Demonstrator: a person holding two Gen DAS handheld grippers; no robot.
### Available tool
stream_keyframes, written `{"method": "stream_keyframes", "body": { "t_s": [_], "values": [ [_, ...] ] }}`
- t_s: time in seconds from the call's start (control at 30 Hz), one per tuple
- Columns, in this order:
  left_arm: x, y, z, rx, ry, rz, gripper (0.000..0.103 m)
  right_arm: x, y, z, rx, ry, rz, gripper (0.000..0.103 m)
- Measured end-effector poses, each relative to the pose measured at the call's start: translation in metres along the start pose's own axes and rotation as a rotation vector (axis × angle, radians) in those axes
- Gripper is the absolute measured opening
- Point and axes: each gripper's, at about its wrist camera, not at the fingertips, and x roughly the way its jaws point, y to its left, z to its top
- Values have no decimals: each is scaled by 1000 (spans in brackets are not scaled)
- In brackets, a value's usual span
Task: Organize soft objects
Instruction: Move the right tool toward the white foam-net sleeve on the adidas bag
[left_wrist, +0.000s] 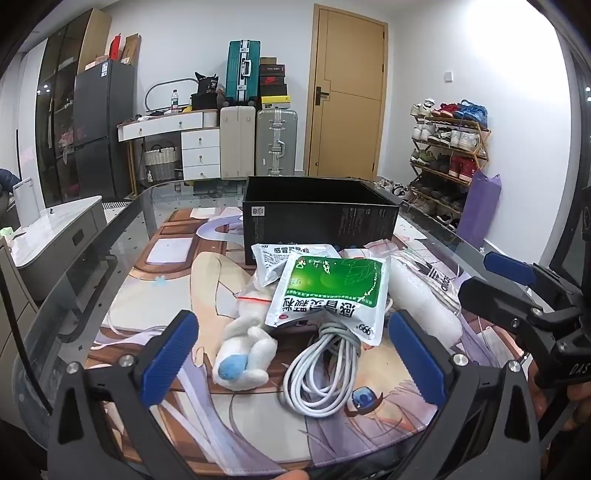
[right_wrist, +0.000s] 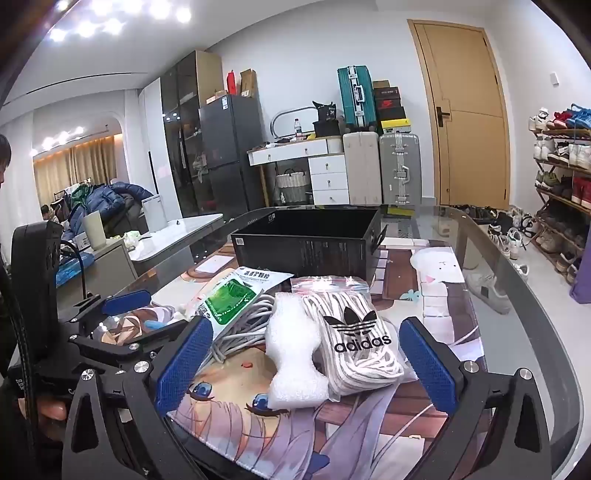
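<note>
A pile of soft things lies on the printed mat in front of an open black box (left_wrist: 321, 218) (right_wrist: 306, 243). Between the wide-open fingers of my left gripper (left_wrist: 295, 354) lie a white plush toy (left_wrist: 243, 354) with a blue patch and a coiled white cable (left_wrist: 325, 373); no pad touches them. A green medicine pouch (left_wrist: 328, 295) (right_wrist: 225, 299) rests on the cable, with a second pouch (left_wrist: 291, 258) behind it. My right gripper (right_wrist: 306, 365) is open around a white foam piece (right_wrist: 295, 354) and a clear bag of white laces (right_wrist: 358, 339), touching neither.
The mat covers a glass table (right_wrist: 517, 332) whose curved edge runs along the right. Each gripper shows in the other's view, the right gripper (left_wrist: 495, 284) and the left gripper (right_wrist: 144, 317). Suitcases (left_wrist: 258, 144), drawers and a shoe rack (left_wrist: 450, 147) stand behind.
</note>
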Motion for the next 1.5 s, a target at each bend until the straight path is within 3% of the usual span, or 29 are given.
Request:
{"method": "stream_keyframes", "body": {
  "t_s": [0.37, 0.47, 1.5],
  "values": [
    [4, 1, -3, -6, 24, -5, 103, 0, -6, -13, 18, 24, -26, 103],
    [3, 5, 0, -16, 29, -10, 103, 8, -8, -3, 20, 55, -37, 103],
    [7, 11, 5, -20, 40, -44, 103, 14, -9, -6, 17, 74, -53, 103]
  ]
}}
